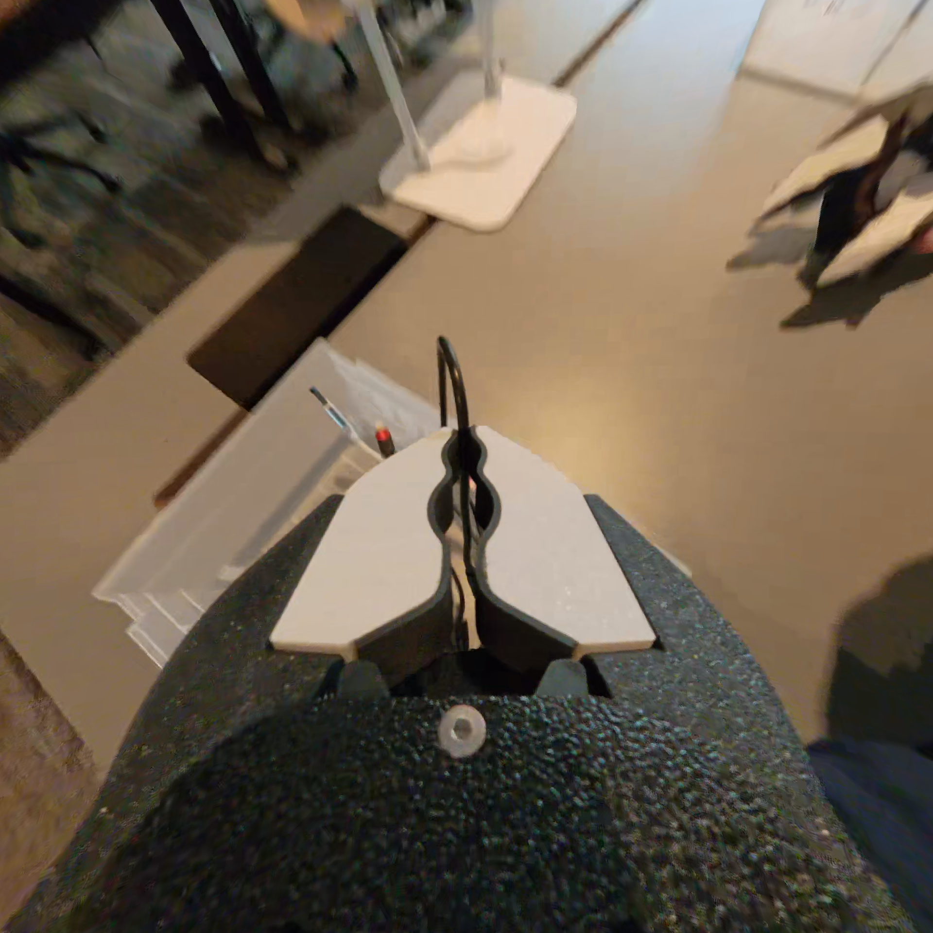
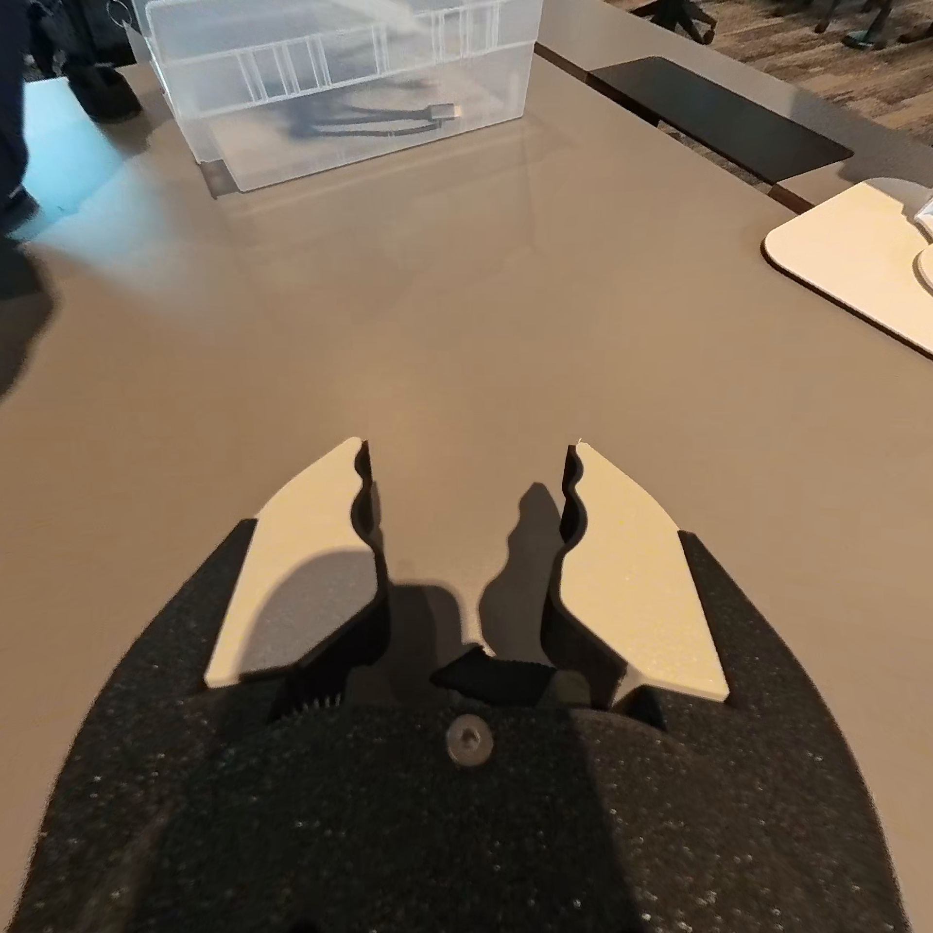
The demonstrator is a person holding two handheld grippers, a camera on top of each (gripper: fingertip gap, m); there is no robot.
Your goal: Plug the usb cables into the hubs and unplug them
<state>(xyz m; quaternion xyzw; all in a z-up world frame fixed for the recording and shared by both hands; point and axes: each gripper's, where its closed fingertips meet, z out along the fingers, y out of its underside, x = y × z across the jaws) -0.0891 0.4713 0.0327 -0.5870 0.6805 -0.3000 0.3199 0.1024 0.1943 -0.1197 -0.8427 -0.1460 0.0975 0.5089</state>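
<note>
Left hand-held gripper (image 1: pixel 463 434): clamping a thin black usb cable (image 1: pixel 454 383), which is arching up beyond the tips.
Right hand-held gripper (image 2: pixel 469 447): fingers standing apart, holding nothing, hovering over the bare surface (image 2: pixel 454 303).
Other cables: lying in the clear plastic box (image 2: pixel 343 91).
Risk: the thin cable is likely slipping or twisting in the grip; no hub is showing.
View difference: only the right wrist view is showing the box's contents; only the left is showing the held cable.
</note>
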